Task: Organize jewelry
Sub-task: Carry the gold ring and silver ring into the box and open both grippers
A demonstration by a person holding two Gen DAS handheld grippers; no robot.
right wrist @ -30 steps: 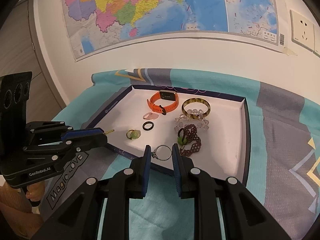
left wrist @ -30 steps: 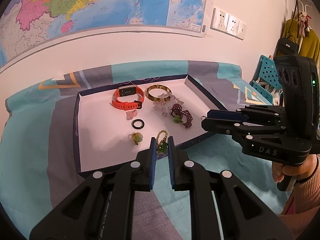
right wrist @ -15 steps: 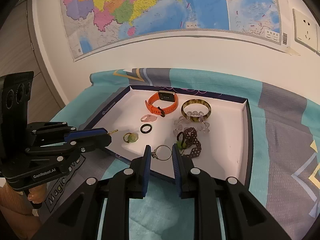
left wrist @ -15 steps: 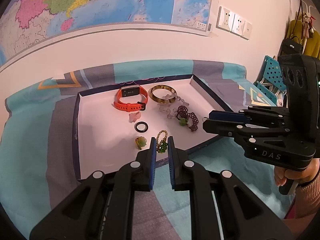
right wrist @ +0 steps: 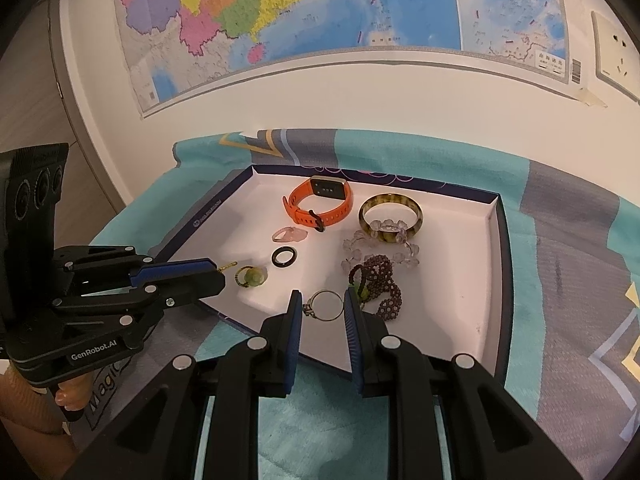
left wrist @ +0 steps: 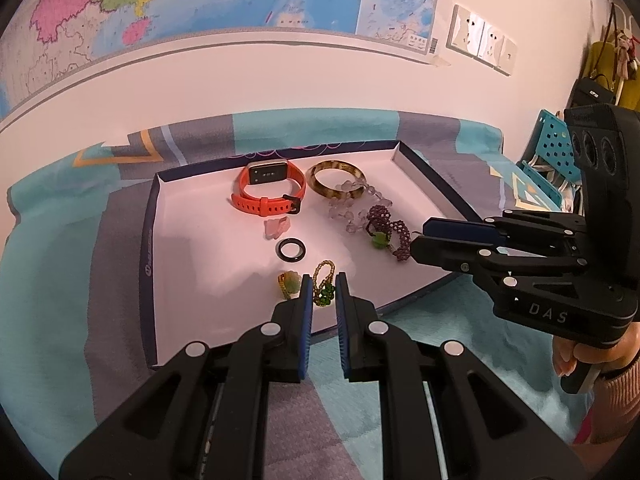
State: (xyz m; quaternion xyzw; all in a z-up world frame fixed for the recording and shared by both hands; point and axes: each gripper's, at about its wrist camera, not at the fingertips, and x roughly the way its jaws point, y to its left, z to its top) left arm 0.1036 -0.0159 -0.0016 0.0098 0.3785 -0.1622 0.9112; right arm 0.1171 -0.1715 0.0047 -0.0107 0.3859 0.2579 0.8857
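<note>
Left gripper (left wrist: 324, 294): you held it over the near edge of the tray, its blue pads clamped on the green-and-gold beaded ring (left wrist: 323, 289), which sat between them.
Right gripper (right wrist: 319, 307): you held it at the near right of the tray, its pads pressed against both sides of the thin silver ring (right wrist: 325, 306).
Tray (left wrist: 192, 272): a white-floored, dark-walled box lid lying on the teal and grey cloth (left wrist: 52, 280).
Far row: the orange watch (left wrist: 269, 194) lay at far centre, with the tortoiseshell bangle (left wrist: 335, 176) just right of it.
Middle: the pink ring (left wrist: 276, 229) lay near the watch, and the black ring (left wrist: 291, 249) just nearer than that.
Right side: the clear bead bracelet (right wrist: 380, 246) touched the bangle, and the purple beaded bracelet (right wrist: 376, 282) lay nearer, beside the right gripper.
Near left: the gold ring with a green stone (left wrist: 289, 283) lay just left of the left gripper's pads.
Wall: a coloured map (right wrist: 320, 12) hung above the tray.
</note>
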